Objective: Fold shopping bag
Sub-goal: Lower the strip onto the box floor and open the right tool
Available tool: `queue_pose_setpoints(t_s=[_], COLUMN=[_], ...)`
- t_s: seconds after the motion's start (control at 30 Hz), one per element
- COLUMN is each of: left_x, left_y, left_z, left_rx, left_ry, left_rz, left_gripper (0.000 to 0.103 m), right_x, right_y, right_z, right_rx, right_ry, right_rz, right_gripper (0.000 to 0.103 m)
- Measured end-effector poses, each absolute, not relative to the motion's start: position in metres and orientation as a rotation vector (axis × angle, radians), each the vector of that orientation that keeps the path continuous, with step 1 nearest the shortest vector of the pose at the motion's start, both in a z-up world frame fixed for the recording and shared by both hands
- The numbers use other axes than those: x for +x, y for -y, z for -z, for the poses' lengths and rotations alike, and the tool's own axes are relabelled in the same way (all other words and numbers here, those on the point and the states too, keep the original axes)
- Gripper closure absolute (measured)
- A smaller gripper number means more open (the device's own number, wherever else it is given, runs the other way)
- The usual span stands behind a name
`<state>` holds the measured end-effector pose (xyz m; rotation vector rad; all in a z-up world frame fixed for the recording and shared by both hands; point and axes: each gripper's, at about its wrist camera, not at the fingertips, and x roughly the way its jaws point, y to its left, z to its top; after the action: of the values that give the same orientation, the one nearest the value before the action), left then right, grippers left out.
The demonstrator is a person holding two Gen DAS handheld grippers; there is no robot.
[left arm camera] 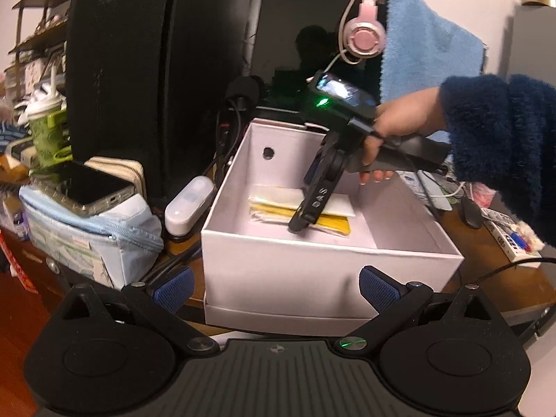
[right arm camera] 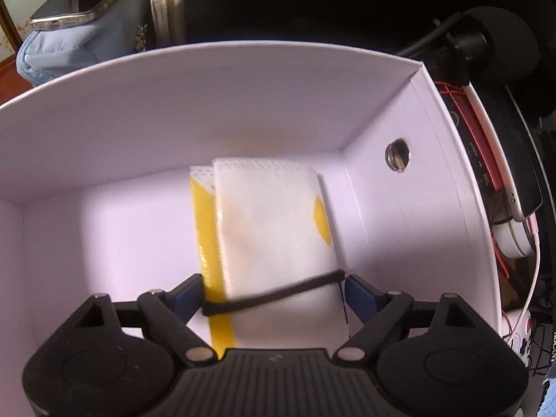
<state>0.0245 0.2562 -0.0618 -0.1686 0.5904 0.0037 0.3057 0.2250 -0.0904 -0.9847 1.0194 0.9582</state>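
Observation:
The folded shopping bag (right arm camera: 274,229), white with yellow strips and bound by a black elastic band (right arm camera: 278,295), lies inside a white box (right arm camera: 208,104). My right gripper (right arm camera: 274,290) reaches down into the box, its blue pads (right arm camera: 361,293) pressed against the bundle's two long edges, shut on it. In the left wrist view the same bag (left arm camera: 333,205) rests on the box floor under the right gripper (left arm camera: 299,224), which a hand in a dark blue fuzzy sleeve (left arm camera: 500,146) holds. My left gripper (left arm camera: 274,290) hangs open in front of the box's near wall (left arm camera: 312,278), holding nothing.
Left of the box sit a pale blue pouch (left arm camera: 87,239) with a phone (left arm camera: 93,187) on top and a white device (left arm camera: 187,205). Black speakers, a monitor, pink headphones (left arm camera: 363,34) and cables crowd the back. Pens and papers (left arm camera: 514,239) lie on the wooden desk at the right.

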Motion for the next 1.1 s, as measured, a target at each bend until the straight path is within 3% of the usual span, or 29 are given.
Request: queue_pose_setpoints(t_s=[0.3,0.4,0.47,0.63,0.93,1.03,1.1], left_x=[0.024,0.021,0.020,0.020,0.021,0.020,0.020], left_y=[-0.256,-0.258,-0.259,-0.257,-0.251,-0.248,-0.245], left_z=[0.063,0.062,0.062,0.062,0.061,0.060,0.058], left_rx=[-0.190,-0.203,-0.212,-0.207,-0.184,-0.171,-0.159], left_ry=[-0.577,-0.565,-0.567,-0.579,-0.572,-0.570,-0.565], left_rz=[0.016,0.025,0.030,0.030,0.037,0.044,0.041], left_gripper=[0.001,0.001,0.001,0.001,0.001,0.001,0.001], right_x=[0.277,0.269,0.264,0.259,0.259,0.259,0.254], right_y=[-0.212,-0.206,-0.205,-0.209,-0.205,-0.198,-0.195], right_z=[0.072,0.077,0.083,0.091,0.100,0.102,0.101], right_rx=[-1.054,-1.105,-1.152,-1.186,-1.188,-1.167,-1.152], right_ry=[-0.993,-0.985,-0.955,-0.858,-0.835,-0.827,-0.823], right_rz=[-1.003,-1.000,-0.984,-0.964,-0.947,-0.920,-0.923], right_gripper=[0.009,0.023,0.048,0.058,0.057,0.045,0.043])
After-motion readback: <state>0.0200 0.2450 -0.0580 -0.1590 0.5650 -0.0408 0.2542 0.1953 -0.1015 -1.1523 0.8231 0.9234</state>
